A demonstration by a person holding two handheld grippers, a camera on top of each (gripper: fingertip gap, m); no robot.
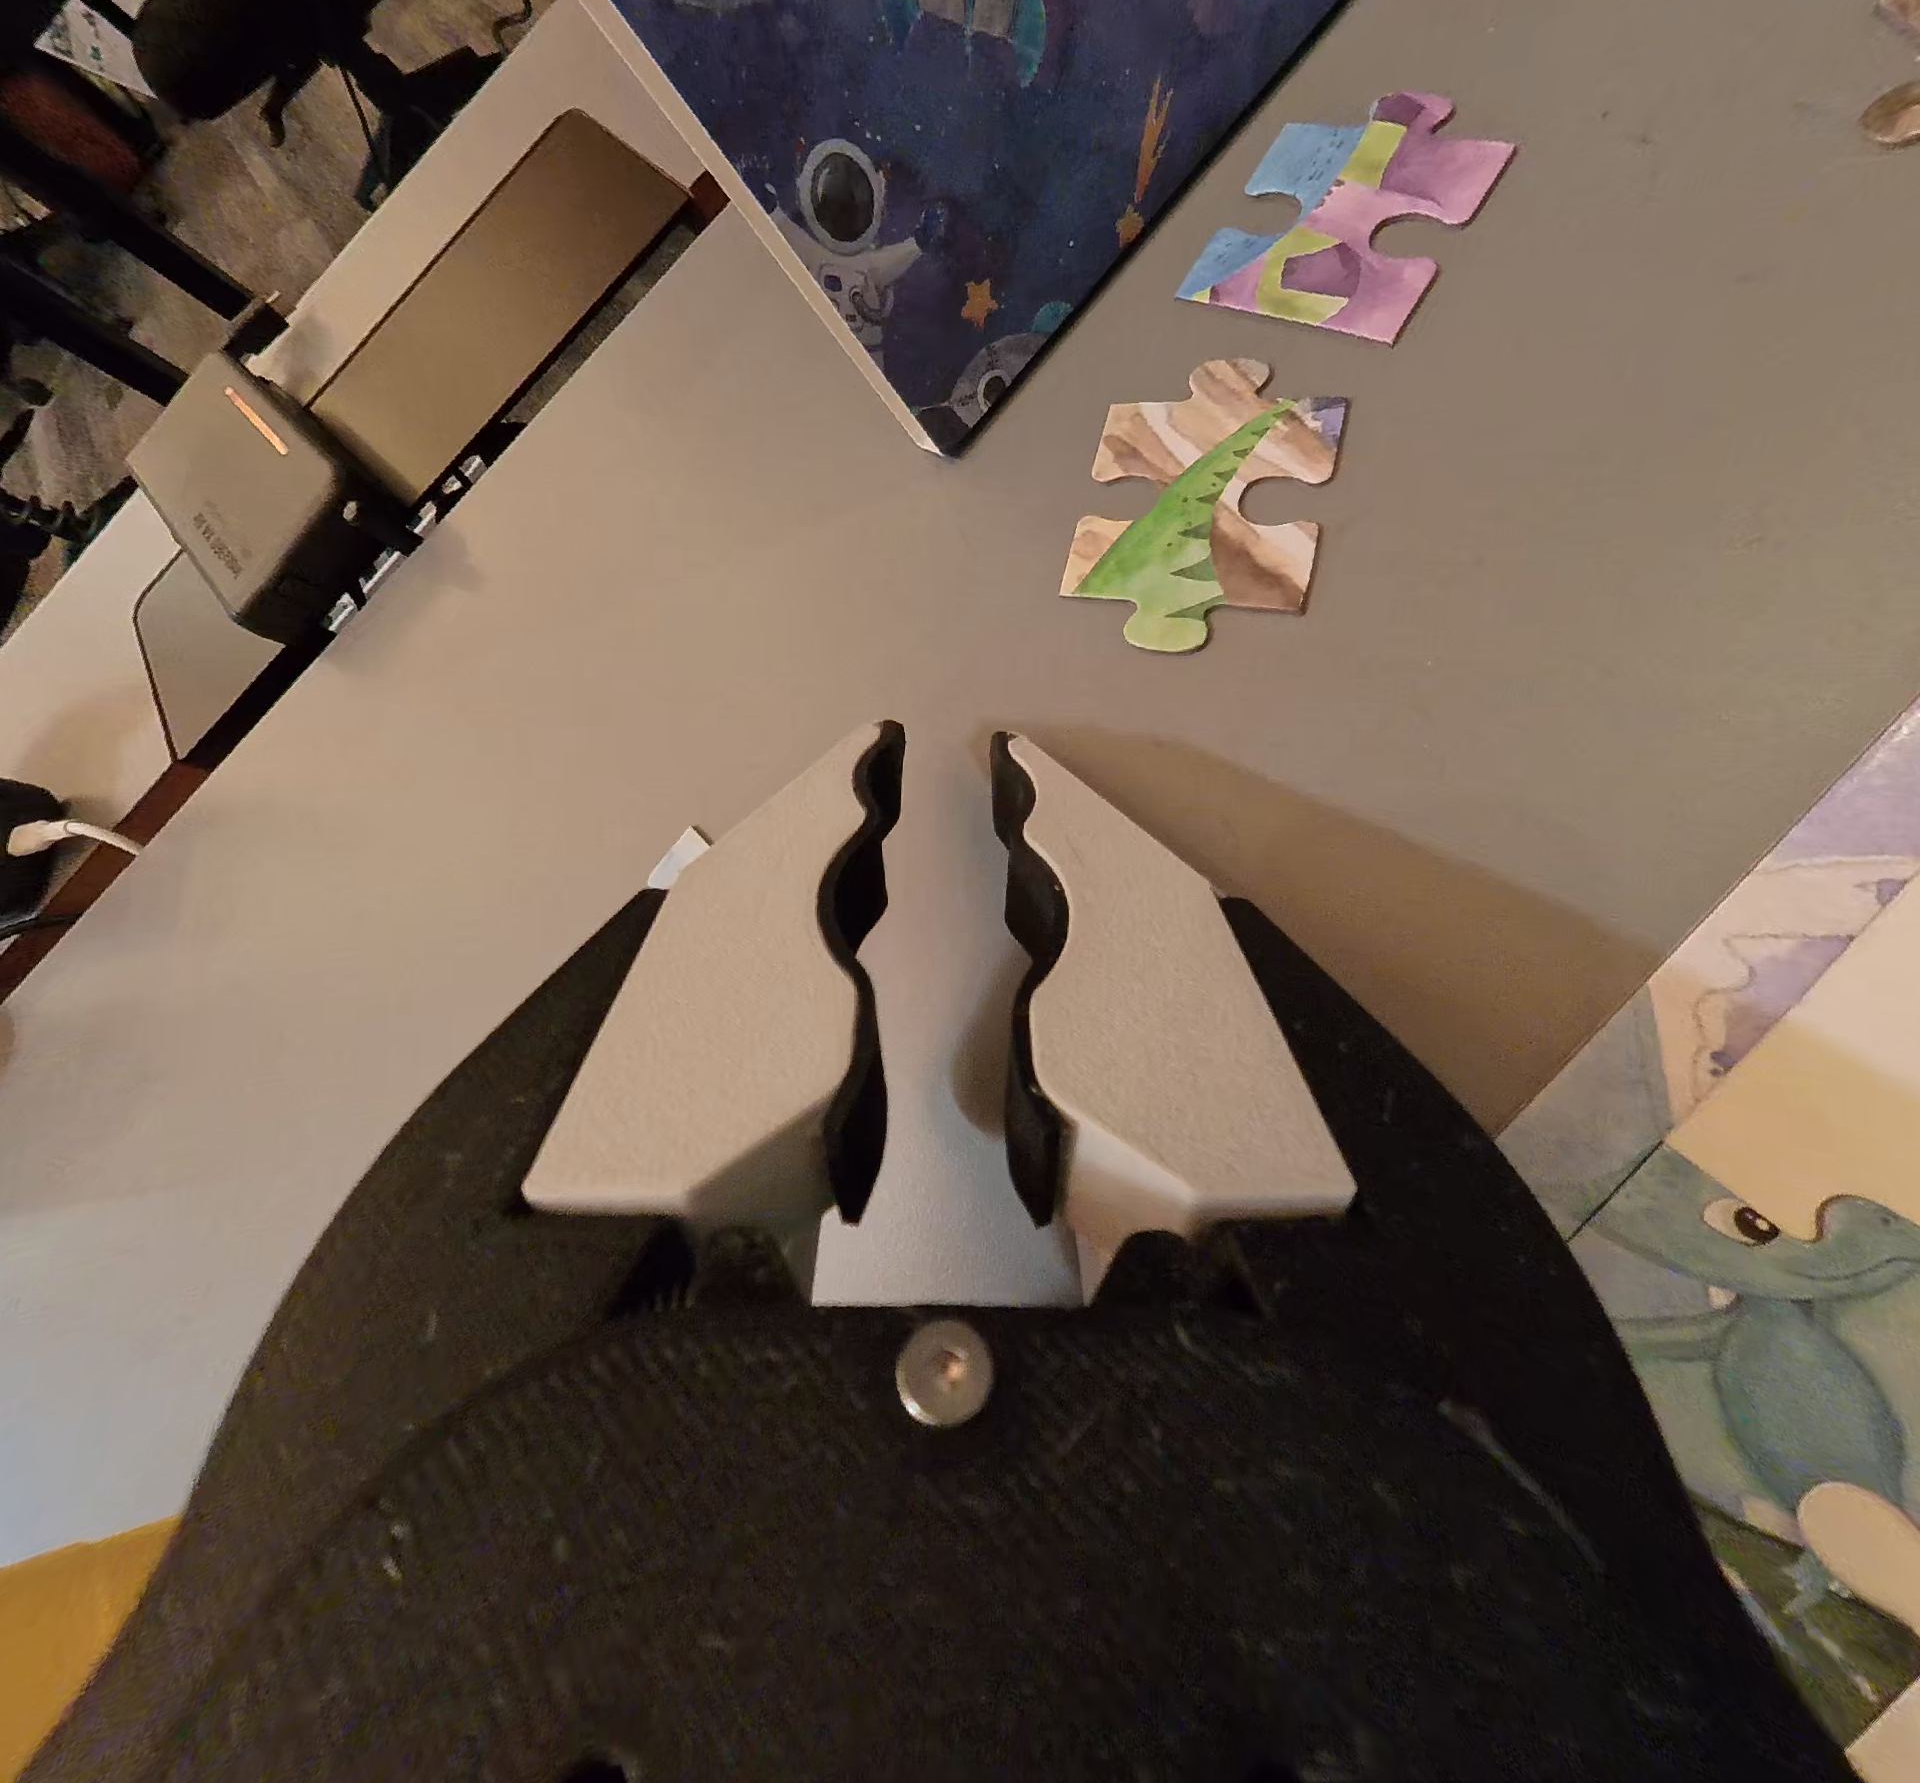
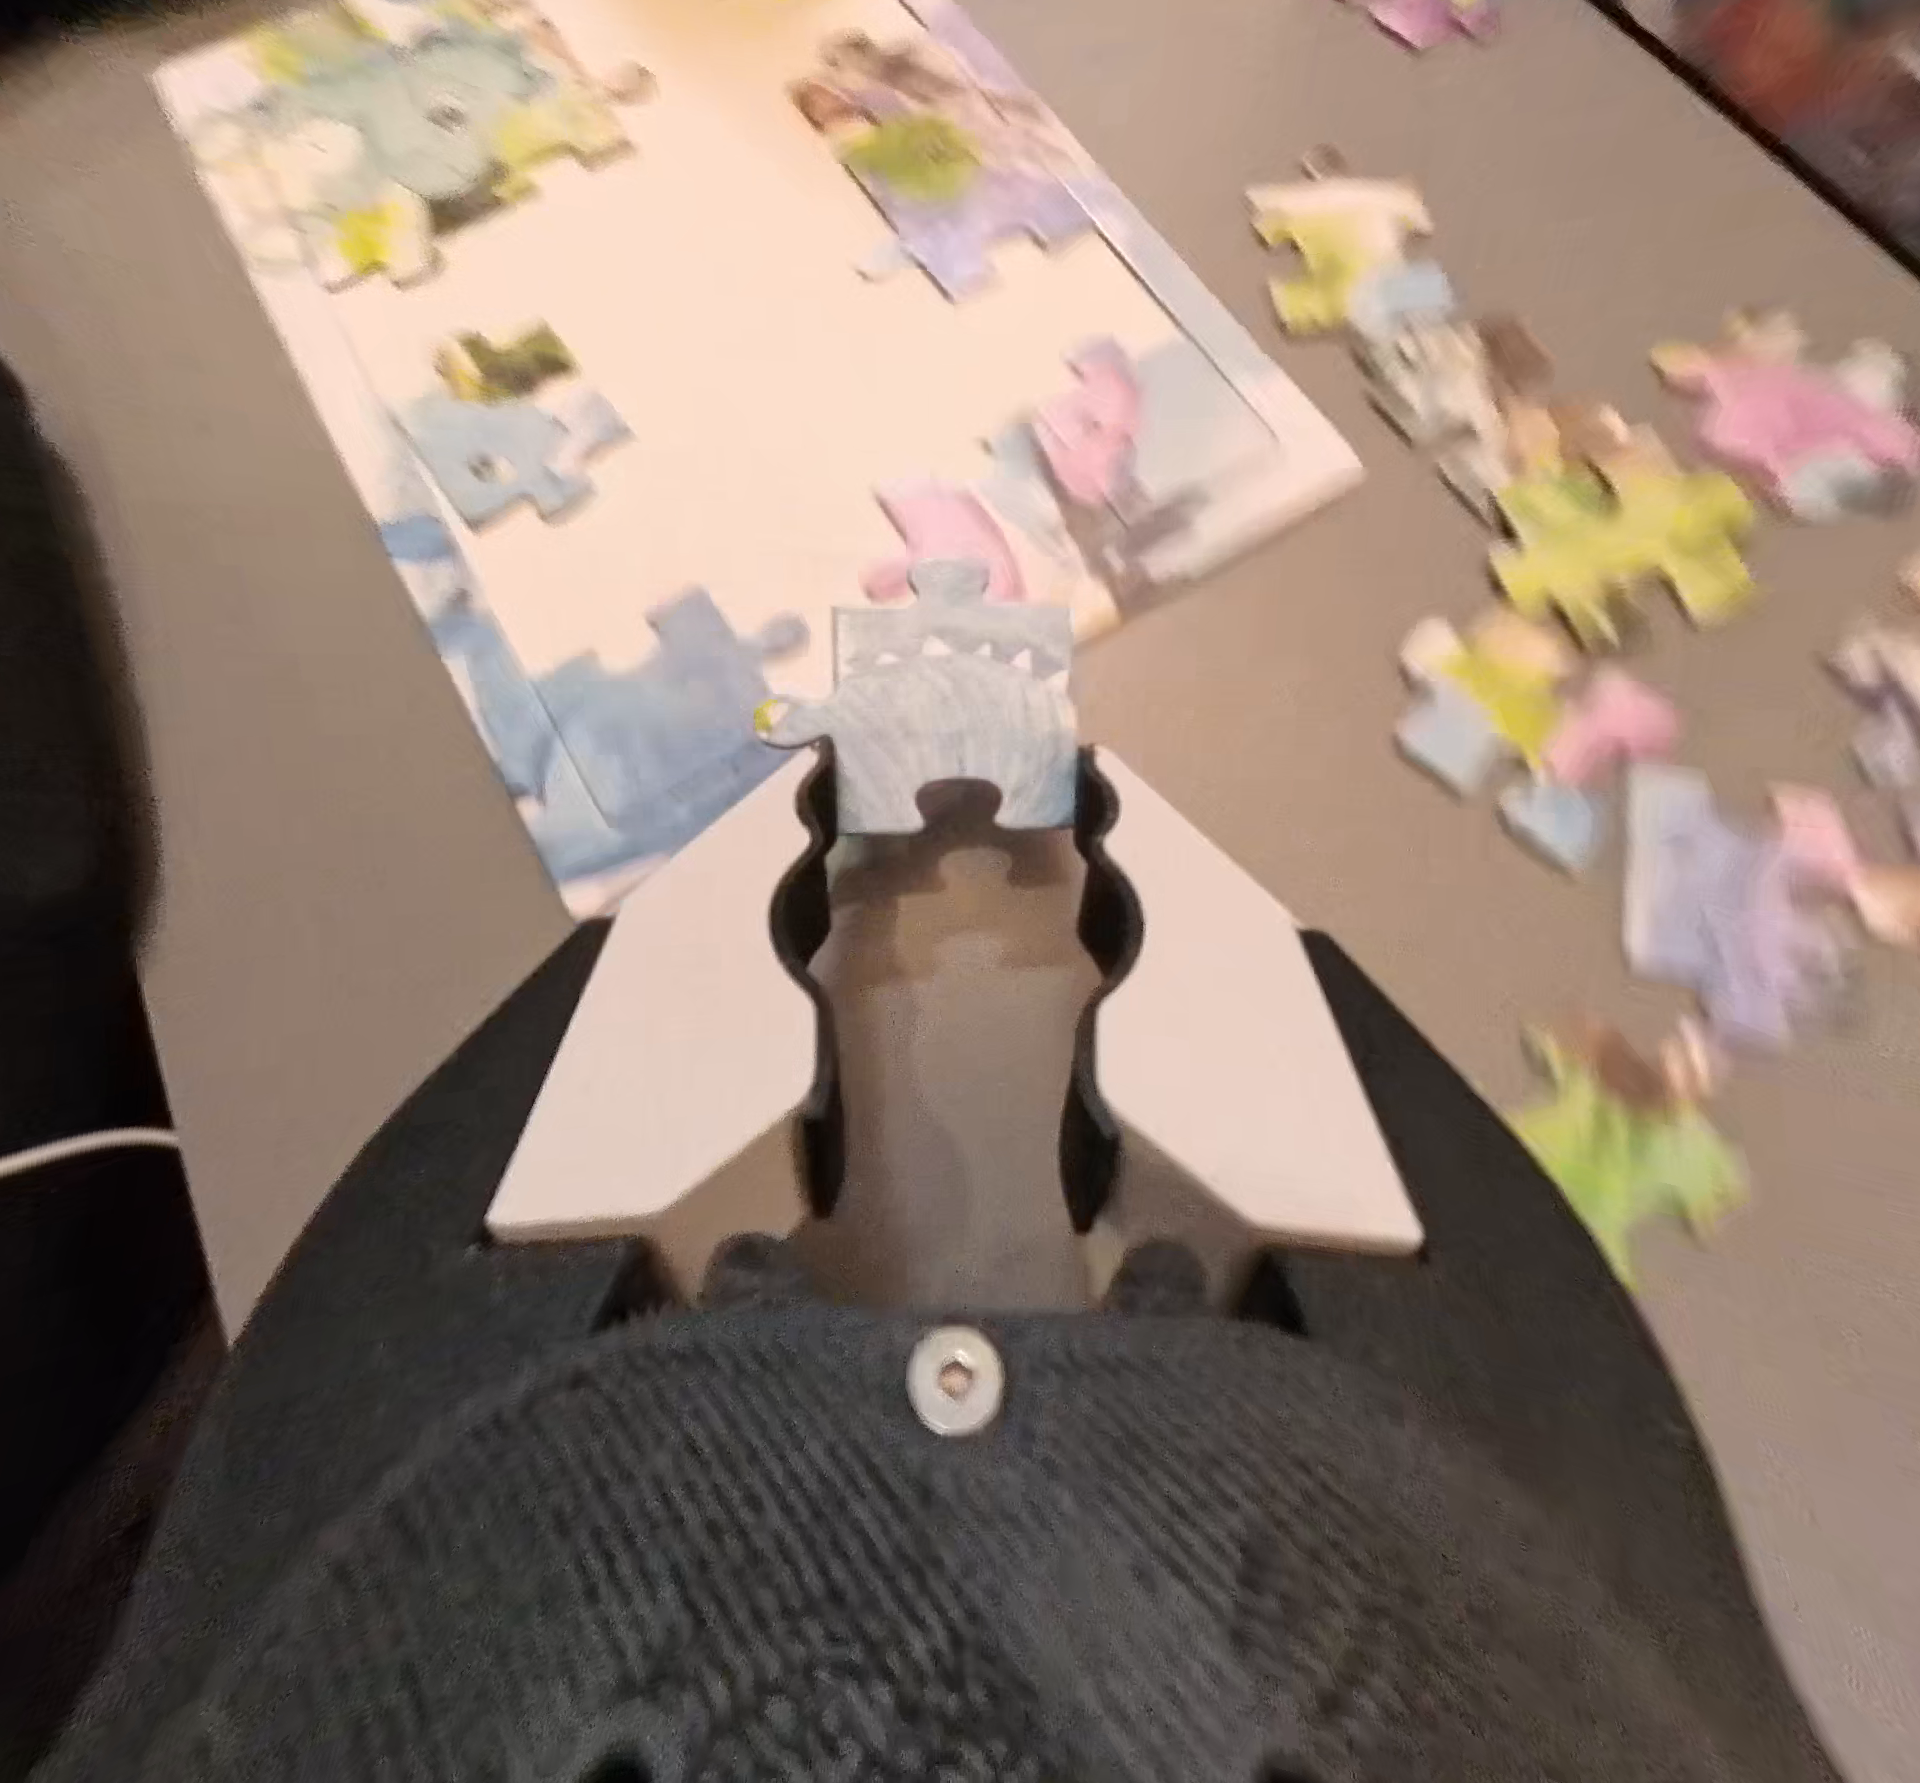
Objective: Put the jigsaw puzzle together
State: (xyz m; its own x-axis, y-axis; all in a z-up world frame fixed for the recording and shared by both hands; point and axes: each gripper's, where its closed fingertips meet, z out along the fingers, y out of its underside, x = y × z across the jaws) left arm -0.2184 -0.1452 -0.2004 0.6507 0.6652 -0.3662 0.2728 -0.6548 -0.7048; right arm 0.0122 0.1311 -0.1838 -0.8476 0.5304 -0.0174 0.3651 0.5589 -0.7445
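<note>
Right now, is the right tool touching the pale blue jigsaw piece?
Touching: the right wrist view shows the right tool gripping the pale blue jigsaw piece by both side edges.

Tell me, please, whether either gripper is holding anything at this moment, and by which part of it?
The right gripper holds a pale blue puzzle piece by its two side edges near its lower end. The left gripper is open and holds nothing.

light: dim, warm indoor | left wrist view: sharp, gripper (image 1: 945, 736) throws a soft shadow rightward on the table (image 1: 623, 798) | right wrist view: heavy motion blur on loose pieces (image 2: 1621, 538) and puzzle board (image 2: 707, 362), held piece (image 2: 951, 725) sharp | edges: wide-angle bending, dark corners
</note>
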